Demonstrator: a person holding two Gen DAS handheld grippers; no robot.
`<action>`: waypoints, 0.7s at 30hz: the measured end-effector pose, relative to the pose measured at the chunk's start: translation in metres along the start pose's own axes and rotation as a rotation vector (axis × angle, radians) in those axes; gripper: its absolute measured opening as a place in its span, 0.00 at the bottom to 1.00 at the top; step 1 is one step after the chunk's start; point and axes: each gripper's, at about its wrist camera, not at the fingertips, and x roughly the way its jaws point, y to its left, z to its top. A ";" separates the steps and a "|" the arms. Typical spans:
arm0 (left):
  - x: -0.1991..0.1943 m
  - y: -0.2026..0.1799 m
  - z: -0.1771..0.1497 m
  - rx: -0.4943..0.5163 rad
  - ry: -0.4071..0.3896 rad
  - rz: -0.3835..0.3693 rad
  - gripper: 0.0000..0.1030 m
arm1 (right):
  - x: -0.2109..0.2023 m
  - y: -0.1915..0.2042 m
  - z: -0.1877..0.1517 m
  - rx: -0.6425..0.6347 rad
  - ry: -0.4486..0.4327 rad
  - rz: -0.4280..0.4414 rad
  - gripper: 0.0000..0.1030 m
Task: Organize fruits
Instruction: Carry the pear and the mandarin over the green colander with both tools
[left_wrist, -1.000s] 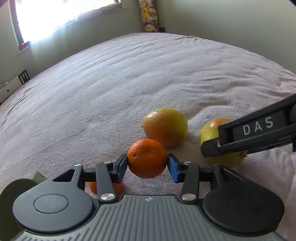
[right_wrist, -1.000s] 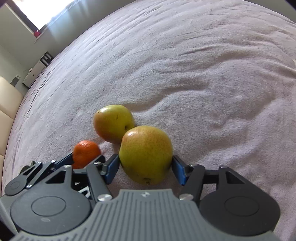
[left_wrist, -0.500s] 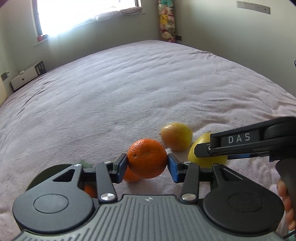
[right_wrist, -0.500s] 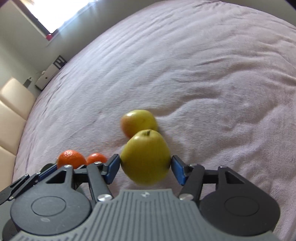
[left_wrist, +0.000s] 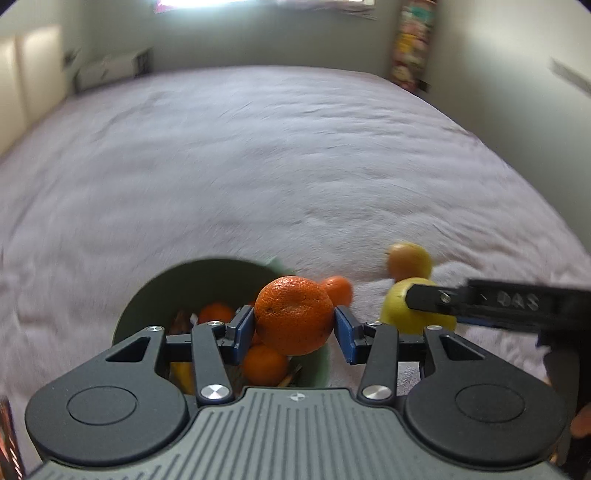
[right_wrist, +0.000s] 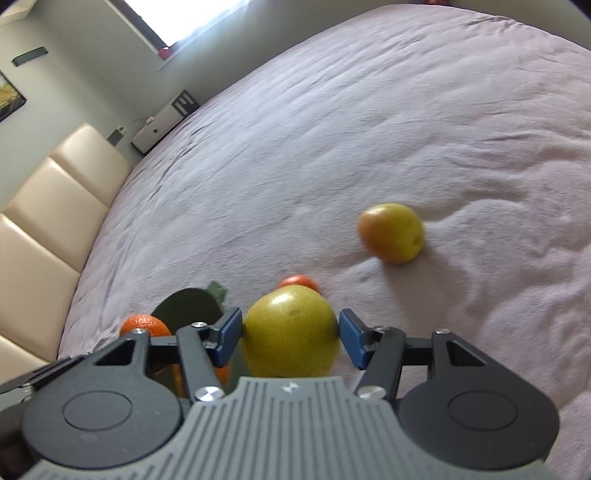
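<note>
Fruit is on its way to the bowl: a second ago both grippers were down at bed level among the loose pieces, and now both are up off the cover with their loads. Nearest in the left wrist view, the left gripper (left_wrist: 294, 325) has its fingers (left_wrist: 243, 326) clamped on an orange (left_wrist: 293, 314), the same grip as a second ago, and the green bowl (left_wrist: 147, 306), then only a sliver at the picture's edge, now sits right below it with several oranges already inside. So the orange looks close to a drop. In the right wrist view, the right gripper (right_wrist: 290, 338) carries a yellow-green pear (right_wrist: 291, 332); its jaws have just been closing and the blue pads now press on both flanks, so the hold is firmer. Beyond the bowl rim a small orange (left_wrist: 338, 290) lies on the bed (left_wrist: 295, 166). Farther out, well apart from the bowl, a second pear (right_wrist: 391, 232) with a reddish side rests alone on the cover. Those two remain to be gathered.
</note>
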 end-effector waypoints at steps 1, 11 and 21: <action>0.000 0.010 -0.001 -0.038 0.005 -0.010 0.51 | 0.001 0.005 -0.001 -0.009 0.002 0.006 0.54; 0.030 0.058 -0.023 -0.181 0.085 -0.026 0.51 | 0.012 0.046 -0.012 -0.097 0.013 0.083 0.53; 0.055 0.072 -0.028 -0.198 0.125 -0.038 0.51 | 0.038 0.061 -0.011 -0.124 0.036 0.100 0.45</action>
